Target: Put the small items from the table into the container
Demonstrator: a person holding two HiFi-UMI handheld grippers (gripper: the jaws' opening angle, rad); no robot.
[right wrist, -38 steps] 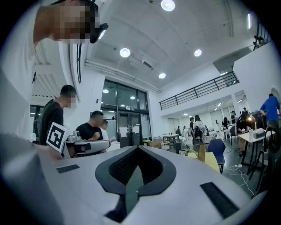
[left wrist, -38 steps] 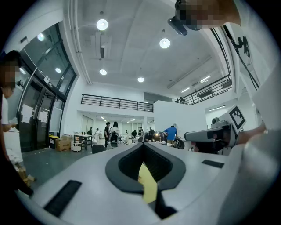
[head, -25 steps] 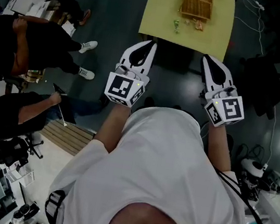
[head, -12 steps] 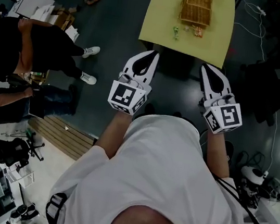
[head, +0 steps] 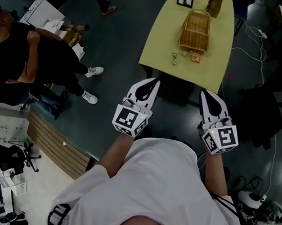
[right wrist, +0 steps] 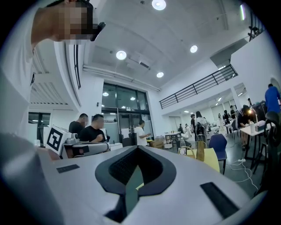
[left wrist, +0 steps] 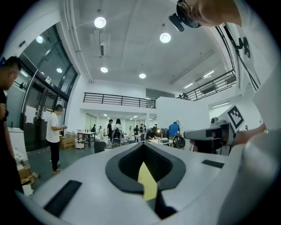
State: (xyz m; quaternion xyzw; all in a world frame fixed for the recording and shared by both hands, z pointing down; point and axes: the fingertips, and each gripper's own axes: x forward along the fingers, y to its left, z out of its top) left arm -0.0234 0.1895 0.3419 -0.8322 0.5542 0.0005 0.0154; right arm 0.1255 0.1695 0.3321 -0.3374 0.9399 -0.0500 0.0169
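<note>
**Step in hand: approach (judged)**

1. Bring both units up to the surface. Both are short of its near edge, over dark floor.
2. Treat the basket as the drop point. It stands lengthwise at mid-surface, so each carry will be short.
3. The left hand-held gripper and right hand-held gripper are held level and point at the surface. Both have their jaws fully together, tips touching, with nothing between them. Spread the jaws before descending.
4. The small items lie just in front of the basket's near end, close to the front edge: a green piece and orange pieces. Come down from above so the pads flank one item, and close gently. A sideways push could slide a light item off the near edge.
5. Release inside the basket rim.

**Materials and shapes**

- Surface: yellow, matt and flat, with rounded corners.
- Basket: woven wicker, oblong and open-topped. Its contents cannot be made out.
- Hand-held grippers: smooth white moulded shells with dark textured pad linings. When closed, the linings frame a teardrop opening. Each unit has a marker cube at the rear.
- Small items: low and compact. They are too small to tell their material, but are possibly wrapped, and likely light and easily shifted.
</note>
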